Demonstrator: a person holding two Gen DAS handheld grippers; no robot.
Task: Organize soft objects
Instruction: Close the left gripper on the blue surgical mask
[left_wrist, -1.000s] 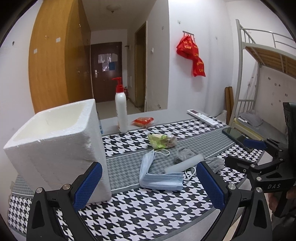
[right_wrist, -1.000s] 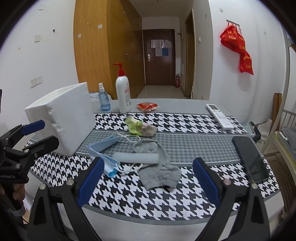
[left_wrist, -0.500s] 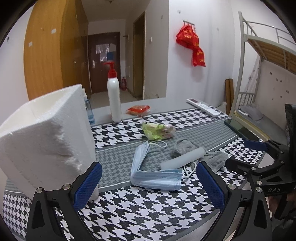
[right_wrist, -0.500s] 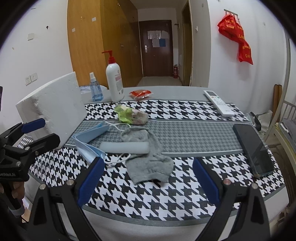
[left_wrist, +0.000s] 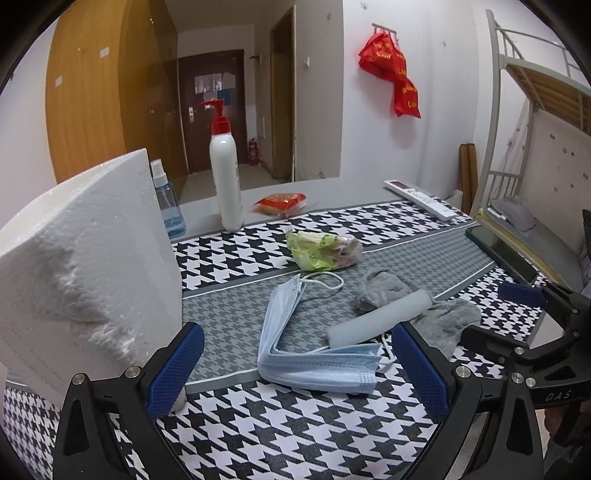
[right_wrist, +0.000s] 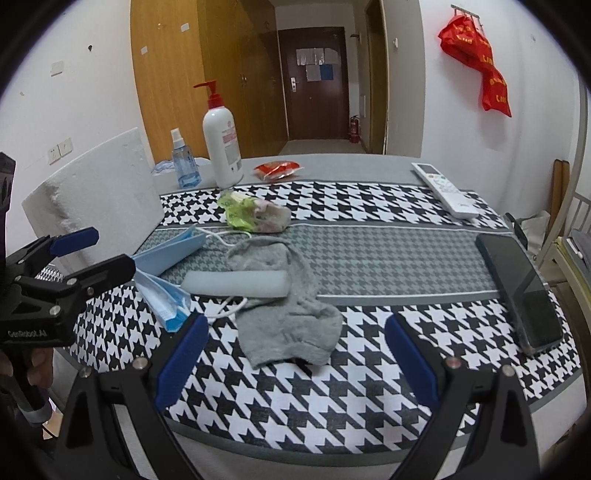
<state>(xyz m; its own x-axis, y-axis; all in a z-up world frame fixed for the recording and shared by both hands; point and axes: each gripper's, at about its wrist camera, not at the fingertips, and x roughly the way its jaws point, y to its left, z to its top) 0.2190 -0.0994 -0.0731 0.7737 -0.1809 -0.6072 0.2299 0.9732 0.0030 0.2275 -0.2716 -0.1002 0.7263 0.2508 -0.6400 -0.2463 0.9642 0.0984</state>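
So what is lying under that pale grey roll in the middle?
The roll lies across a grey sock, with a white cord loop showing beneath its near edge. Whatever else it covers is hidden.

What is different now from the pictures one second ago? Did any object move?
Only the tongs moved: the left tongs and right tongs, both open and empty, came lower and nearer to the table. Nothing was gripped or released. The blue masks, gray sock, pale roll and foam box lie as before.
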